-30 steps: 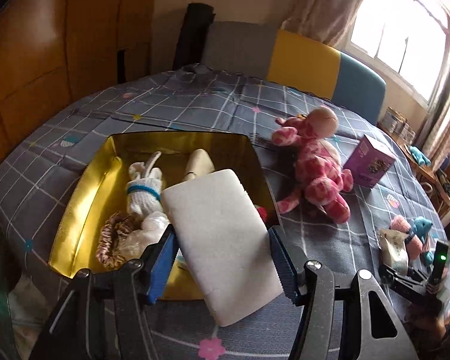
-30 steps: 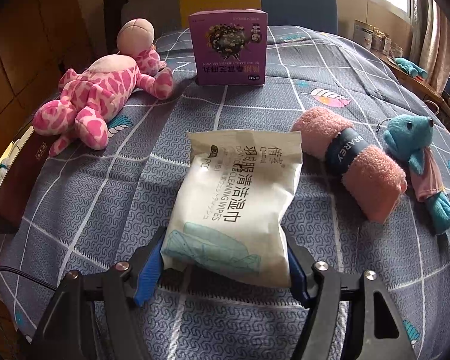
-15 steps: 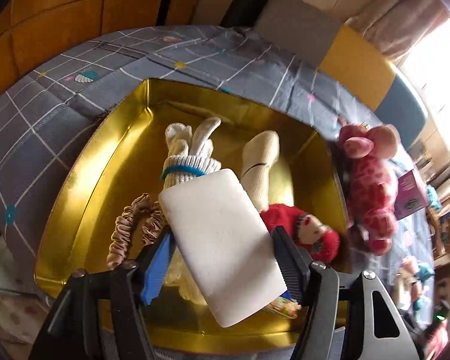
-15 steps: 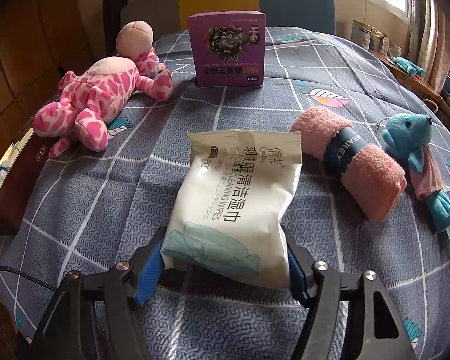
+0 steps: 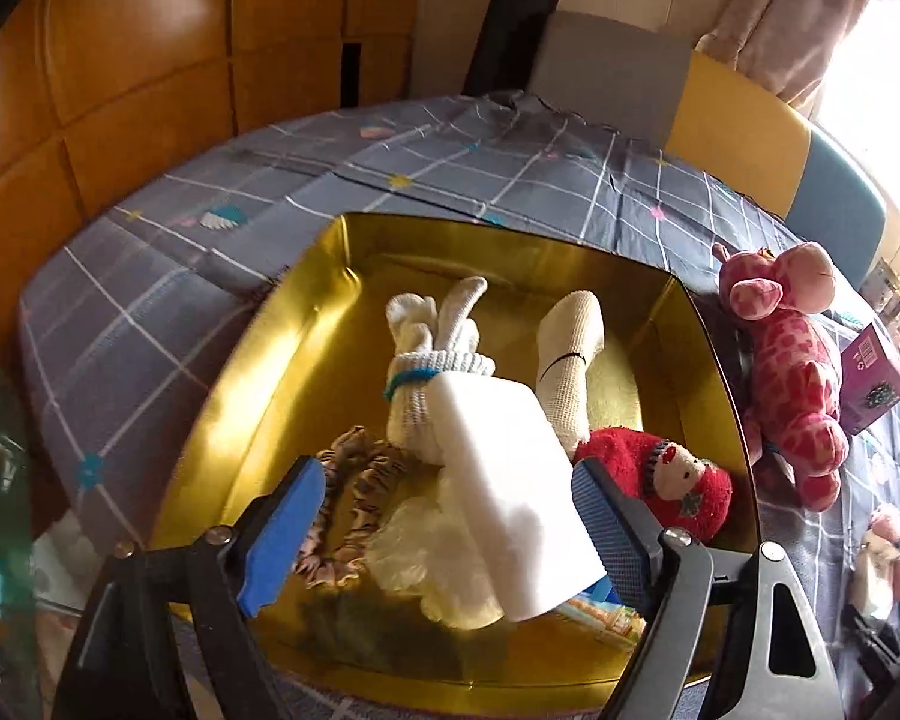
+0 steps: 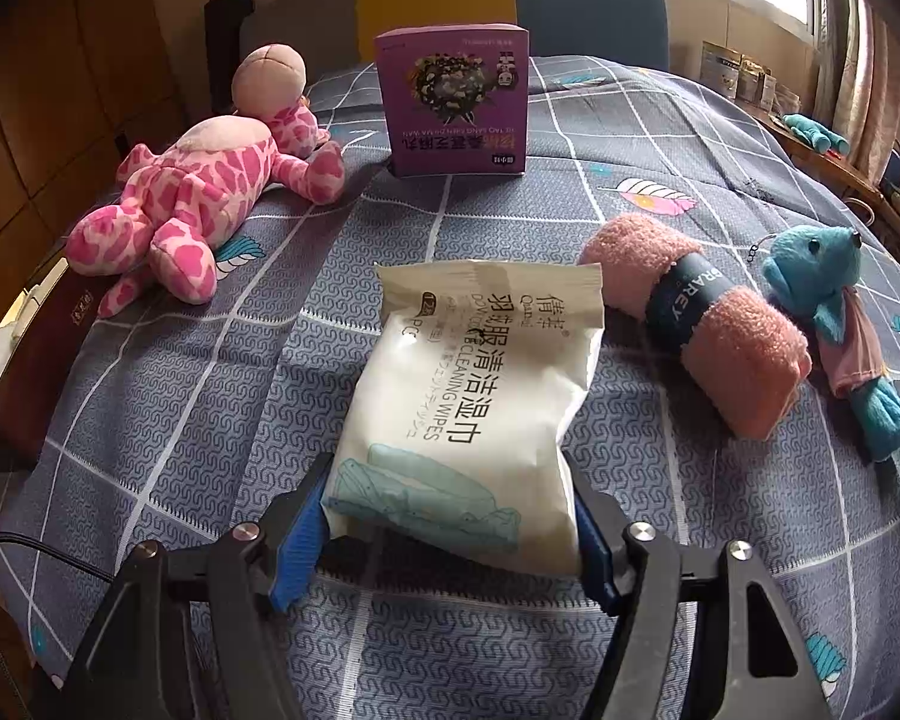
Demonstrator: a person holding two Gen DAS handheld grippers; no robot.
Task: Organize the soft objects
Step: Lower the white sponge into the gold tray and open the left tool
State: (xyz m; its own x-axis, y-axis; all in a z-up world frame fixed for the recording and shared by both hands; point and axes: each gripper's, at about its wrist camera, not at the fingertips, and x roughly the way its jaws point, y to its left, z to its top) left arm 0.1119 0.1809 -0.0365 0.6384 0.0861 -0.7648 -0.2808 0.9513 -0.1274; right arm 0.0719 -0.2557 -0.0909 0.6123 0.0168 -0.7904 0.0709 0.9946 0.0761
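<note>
The left tool [image 5: 444,540] hangs over the near part of a gold tray [image 5: 258,396], its jaws spread and just been opening wider; a white sponge block [image 5: 510,492] lies between them, its right edge by the right pad and a clear gap on the left, so the pads do not press it. The block rests tilted on the things in the tray: under its near end a crumpled clear bag [image 5: 426,558], left of it a striped hair tie [image 5: 360,486], beyond it a white sock bundle [image 5: 432,354] with a blue band, and a cream roll [image 5: 570,354] just right of that. A small red doll [image 5: 672,474] lies just past the right pad. Outside the tray to the right, a pink spotted plush [image 5: 792,372] lies on the checked grey cloth [image 5: 150,300], with a purple box [image 5: 870,378] right beside it. The right tool [image 6: 450,534] pinches the near end of a white pack of wipes [image 6: 480,372], both blue pads against its sides, the pack stretching away on the cloth. Right of the pack, touching it, lies a rolled pink towel [image 6: 708,318] with a dark band, and further right a blue plush [image 6: 828,300]. Far left lies the pink spotted plush, and straight ahead the purple box stands upright
</note>
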